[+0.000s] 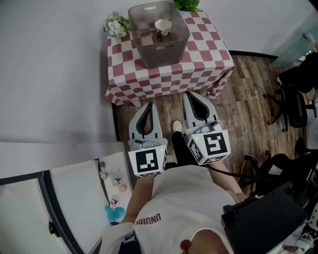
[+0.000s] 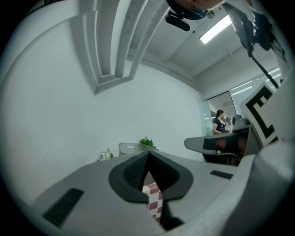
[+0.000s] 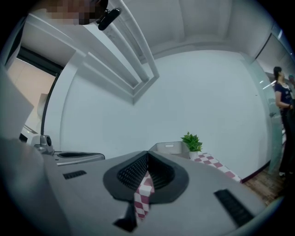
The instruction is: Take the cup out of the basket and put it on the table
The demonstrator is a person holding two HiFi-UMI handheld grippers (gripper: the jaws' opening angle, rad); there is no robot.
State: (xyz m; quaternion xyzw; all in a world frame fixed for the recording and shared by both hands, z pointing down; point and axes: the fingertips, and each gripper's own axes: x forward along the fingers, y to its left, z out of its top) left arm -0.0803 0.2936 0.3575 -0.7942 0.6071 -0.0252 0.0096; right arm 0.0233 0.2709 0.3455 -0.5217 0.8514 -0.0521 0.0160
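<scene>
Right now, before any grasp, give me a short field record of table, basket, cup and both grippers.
table: covered by a red-and-white checked cloth
basket: translucent grey plastic, standing on the table
cup: small, white, upright inside the basket
left gripper: shut, empty, short of the table
right gripper: shut, empty, short of the table

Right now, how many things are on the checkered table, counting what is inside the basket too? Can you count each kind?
basket: 1
cup: 1
bunch of white flowers: 1
green plant: 1
Total: 4
</scene>
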